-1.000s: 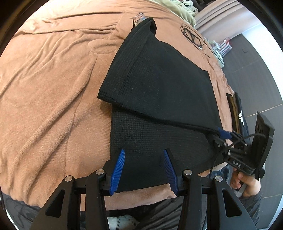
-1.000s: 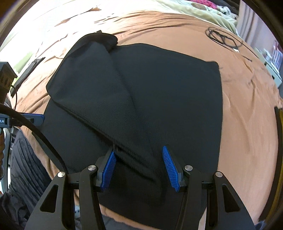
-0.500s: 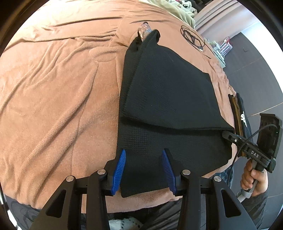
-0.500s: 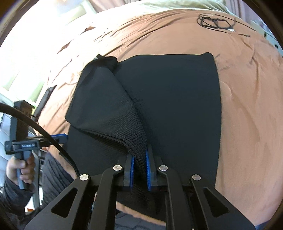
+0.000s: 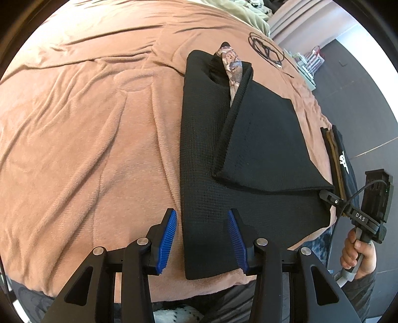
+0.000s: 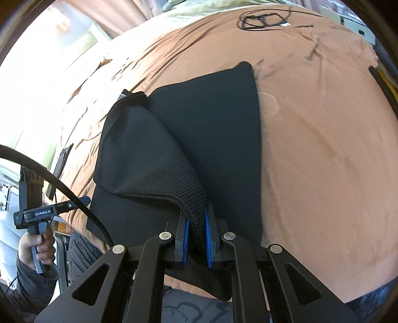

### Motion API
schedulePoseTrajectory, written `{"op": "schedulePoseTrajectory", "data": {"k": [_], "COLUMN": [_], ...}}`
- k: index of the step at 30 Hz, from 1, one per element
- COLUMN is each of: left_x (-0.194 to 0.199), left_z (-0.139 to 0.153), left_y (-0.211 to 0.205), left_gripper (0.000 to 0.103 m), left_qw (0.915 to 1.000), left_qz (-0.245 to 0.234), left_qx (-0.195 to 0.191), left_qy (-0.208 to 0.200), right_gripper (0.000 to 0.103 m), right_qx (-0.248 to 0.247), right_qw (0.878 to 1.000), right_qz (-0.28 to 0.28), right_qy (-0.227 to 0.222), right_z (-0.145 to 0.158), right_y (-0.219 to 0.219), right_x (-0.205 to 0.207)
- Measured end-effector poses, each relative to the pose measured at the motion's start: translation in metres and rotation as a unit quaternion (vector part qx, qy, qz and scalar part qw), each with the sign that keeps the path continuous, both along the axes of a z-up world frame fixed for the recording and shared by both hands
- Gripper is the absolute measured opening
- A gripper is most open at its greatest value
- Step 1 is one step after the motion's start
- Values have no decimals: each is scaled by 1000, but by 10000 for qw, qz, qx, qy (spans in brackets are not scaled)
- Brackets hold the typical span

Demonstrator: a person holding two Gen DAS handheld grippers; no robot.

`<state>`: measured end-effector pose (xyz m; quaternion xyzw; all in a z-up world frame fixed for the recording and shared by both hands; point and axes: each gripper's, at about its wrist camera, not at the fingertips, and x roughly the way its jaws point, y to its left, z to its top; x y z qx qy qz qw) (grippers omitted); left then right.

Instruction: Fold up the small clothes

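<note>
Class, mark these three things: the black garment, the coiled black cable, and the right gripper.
black garment (image 5: 206, 198), left wrist view, flat lower layer.
coiled black cable (image 6: 261, 20), right wrist view, middle of the coil.
right gripper (image 6: 196, 238), right wrist view, between the fingertips pinching the fabric.

Garment (image 5: 206, 179) lies on blanket (image 5: 87, 139) (cable (image 5: 266, 47) behind it).

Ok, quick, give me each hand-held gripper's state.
Left hand-held gripper: open, holding nothing.
Right hand-held gripper: closed on the black garment.
</note>
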<state>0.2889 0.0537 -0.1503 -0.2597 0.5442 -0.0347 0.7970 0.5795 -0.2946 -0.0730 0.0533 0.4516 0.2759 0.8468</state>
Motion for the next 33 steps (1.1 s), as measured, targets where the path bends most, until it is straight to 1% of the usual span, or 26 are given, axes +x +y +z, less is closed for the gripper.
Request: {"op": "schedulePoseTrajectory", "data": {"k": [3,8,10,12,13,15,17,19,24,28,30,33], "left_x": [4,9,10,10,10,10,10,9,6,-1,-6,-14], "left_z": [-3,-9,-12,-14,-14,-12,-10,-10,-11,-9,-8,-5], "left_y": [-5,-13,-12,-9,-8,-3,0,6,14,24,32,44], "left_gripper": [46,45,44,44,44,44,44,44,44,44,38,36], "left_qw": [10000,9998,9998,9998,9998,9999,10000,10000,9997,9993,9990,9987], "left_qz": [-63,-151,-153,-124,-99,-55,-13,19,83,104,130,159], "left_qx": [17,67,70,22,-11,-35,-48,-95,-242,-320,-380,-431], "left_qy": [33,95,130,150,144,105,51,11,-54,-136,-177,-240], "right_gripper": [7,7,7,7,10,21,46,57,57,57,57,57], "right_qx": [99,129,2,-231,-307,-670,-871,-983,-1243,-1377,-1405,-1456], "right_qw": [9999,9998,9999,9995,9992,9971,9954,9933,9878,9832,9813,9781], "right_qz": [-43,-133,-159,-225,-236,-315,-229,-188,89,398,603,880], "right_qy": [57,124,34,-39,-69,-180,-337,-569,-938,-1134,-1168,-1197], "right_z": [-3,-5,-4,-2,1,7,15,26,46,48,48,46], "right_y": [-9,-19,-20,-18,-16,-10,-5,1,31,57,71,92], "right_x": [-2,-3,-5,-7,-10,-14,-19,-26,-44,-53,-57,-61]}}
